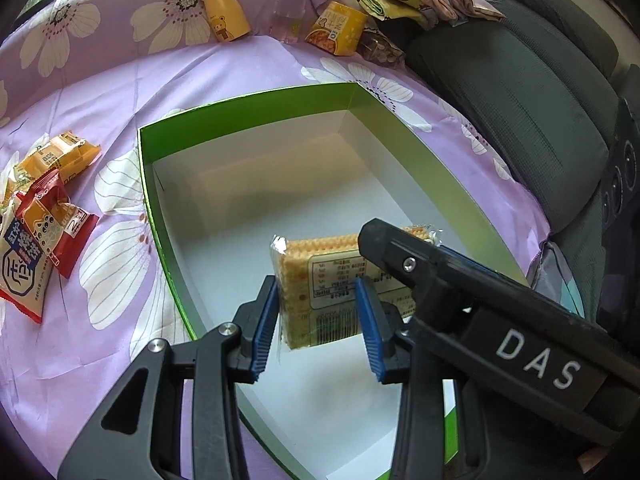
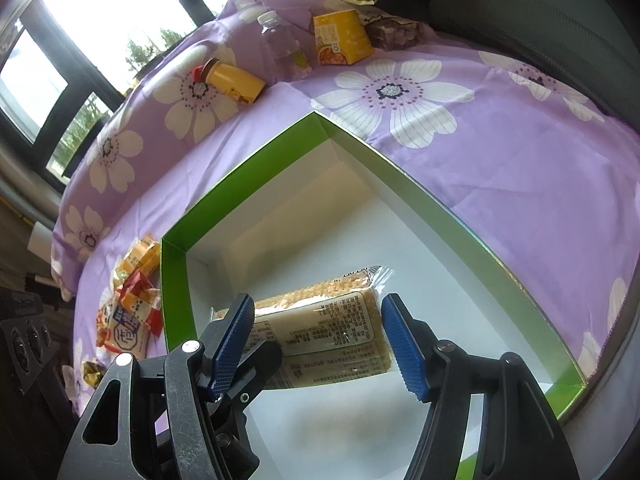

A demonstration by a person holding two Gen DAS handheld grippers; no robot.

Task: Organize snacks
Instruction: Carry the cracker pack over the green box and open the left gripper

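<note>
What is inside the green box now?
Only its bare white floor shows inside the green box; the cracker pack, held above by both grippers, hides part of it.

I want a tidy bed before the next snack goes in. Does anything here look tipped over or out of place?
Yes: the yellow bear bottle lies tipped against the purple quilt behind the green box. A loose heap of snack packets sits outside the box.

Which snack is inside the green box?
The clear-wrapped cracker pack, held over the green box's white floor between both grippers' blue pads. The other snack packets lie in a pile outside, on the purple flowered sheet.
</note>
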